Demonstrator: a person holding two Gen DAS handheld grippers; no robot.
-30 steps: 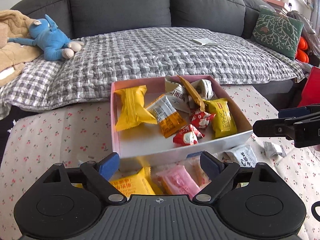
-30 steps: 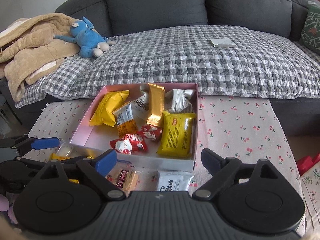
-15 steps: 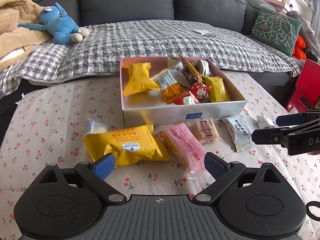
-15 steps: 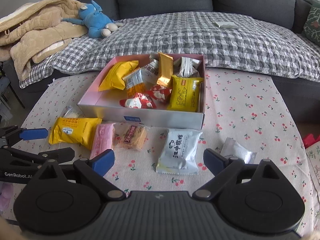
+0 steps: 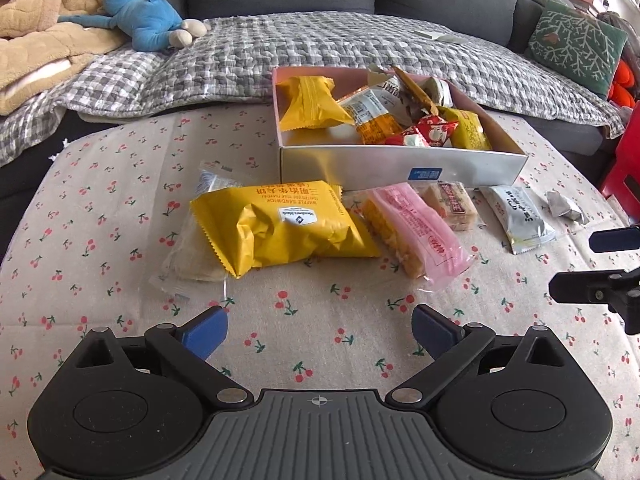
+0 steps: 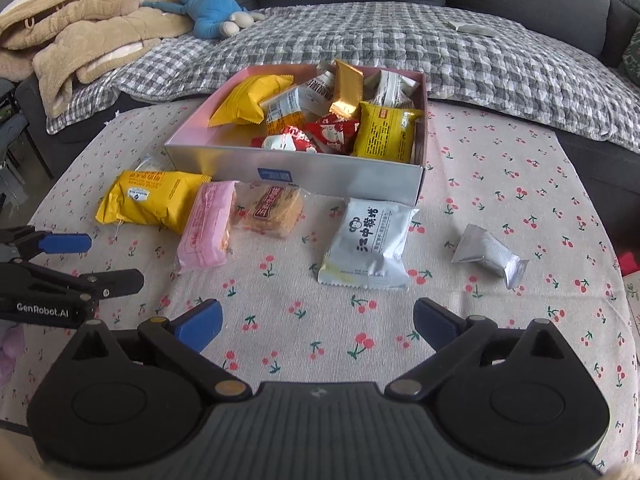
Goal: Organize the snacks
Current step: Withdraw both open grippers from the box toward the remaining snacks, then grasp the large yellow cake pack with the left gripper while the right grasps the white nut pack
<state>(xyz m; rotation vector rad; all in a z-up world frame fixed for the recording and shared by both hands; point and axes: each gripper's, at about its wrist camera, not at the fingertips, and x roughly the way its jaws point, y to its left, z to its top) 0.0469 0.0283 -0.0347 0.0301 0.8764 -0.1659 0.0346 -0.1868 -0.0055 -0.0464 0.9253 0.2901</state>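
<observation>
A pink-lined box (image 5: 400,164) (image 6: 304,168) holds several snack packets. In front of it on the cherry-print cloth lie a yellow waffle packet (image 5: 280,226) (image 6: 150,200), a pink bar (image 5: 416,228) (image 6: 208,224), a small brown cake (image 5: 450,204) (image 6: 274,210), a white packet (image 5: 518,218) (image 6: 368,244) and a small silver packet (image 5: 566,208) (image 6: 490,254). A clear packet (image 5: 192,256) lies under the yellow one. My left gripper (image 5: 320,328) is open and empty, short of the yellow packet. My right gripper (image 6: 318,326) is open and empty, short of the white packet.
A grey sofa with a checked quilt (image 5: 320,48) stands behind the table. A blue plush toy (image 5: 140,12) and a beige blanket (image 6: 80,28) lie on its left. A green cushion (image 5: 576,46) sits at the right. A red object (image 5: 624,176) stands beside the table's right edge.
Both grippers have pulled back and up from the box. The loose packets in front of the box have come fully into view. Both stay open.
</observation>
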